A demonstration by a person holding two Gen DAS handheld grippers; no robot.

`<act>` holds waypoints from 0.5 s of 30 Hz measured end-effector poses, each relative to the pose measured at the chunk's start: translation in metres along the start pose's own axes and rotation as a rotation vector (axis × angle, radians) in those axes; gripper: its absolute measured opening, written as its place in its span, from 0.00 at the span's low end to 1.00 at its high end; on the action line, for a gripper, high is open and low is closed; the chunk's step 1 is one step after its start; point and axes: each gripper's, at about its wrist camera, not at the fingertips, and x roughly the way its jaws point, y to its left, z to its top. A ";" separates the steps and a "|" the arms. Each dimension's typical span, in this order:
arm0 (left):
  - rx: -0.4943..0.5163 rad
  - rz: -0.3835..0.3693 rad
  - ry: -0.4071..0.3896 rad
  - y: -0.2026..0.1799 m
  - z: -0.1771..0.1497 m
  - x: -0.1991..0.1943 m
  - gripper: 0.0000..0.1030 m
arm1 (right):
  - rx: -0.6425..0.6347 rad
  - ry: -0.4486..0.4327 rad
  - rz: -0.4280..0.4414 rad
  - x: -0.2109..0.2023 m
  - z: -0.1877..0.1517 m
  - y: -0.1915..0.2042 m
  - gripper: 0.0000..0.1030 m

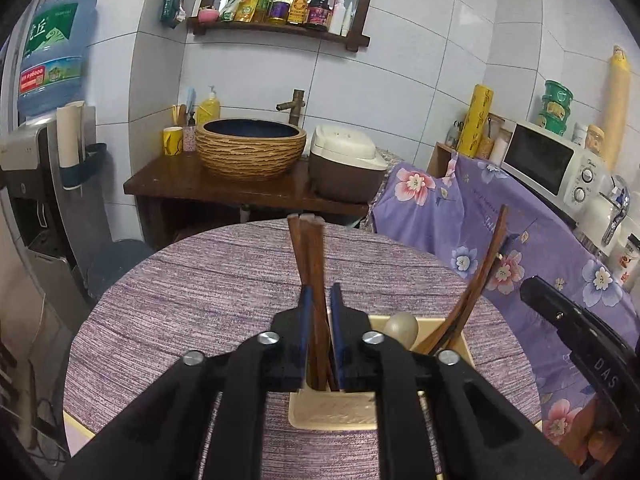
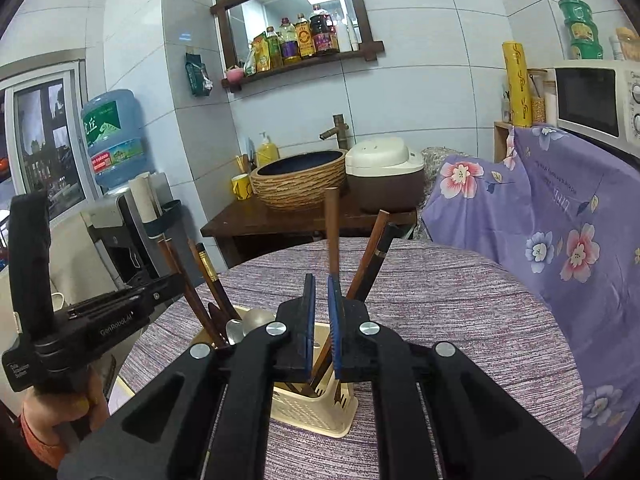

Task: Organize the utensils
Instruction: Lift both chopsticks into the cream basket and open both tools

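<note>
Left wrist view: round table (image 1: 168, 312) w/ purple cloth fills the lower half; cream holder (image 1: 456, 340) sits lower centre, just under both grippers. Chopsticks (image 1: 310, 264) stand between the blue pads of the left gripper (image 1: 320, 300), long axis near upright, tops leaning a bit to upper centre of frame, lower ends already down inside the holder's near compartment. Jaws slightly apart, pads look clear of the wood or only brushing it, so prob. a release, not a grip. Right wrist view: right gripper (image 2: 321, 296) has jaws nearly closed, pinching one brown stick (image 2: 332, 232) that rises straight up from the pads; its lower part runs down into the holder (image 2: 316, 404) directly below, at bottom centre. More sticks (image 2: 370, 260) lean to the right of it; others plus spoons (image 2: 244, 326) sit at centre left, by the left gripper (image 2: 120, 312). Key relation: holder lies straight below each tool, sticks' axis vertical, so next move is likely just opening and lifting straight up; right tool is the one w/ a stick left to drop. Risk: sideways pull-out could tip the holder.
</note>
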 end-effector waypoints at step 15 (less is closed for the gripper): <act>0.013 -0.025 -0.137 0.034 -0.127 -0.084 0.95 | -0.145 -0.057 -0.116 -0.086 -0.129 0.002 0.94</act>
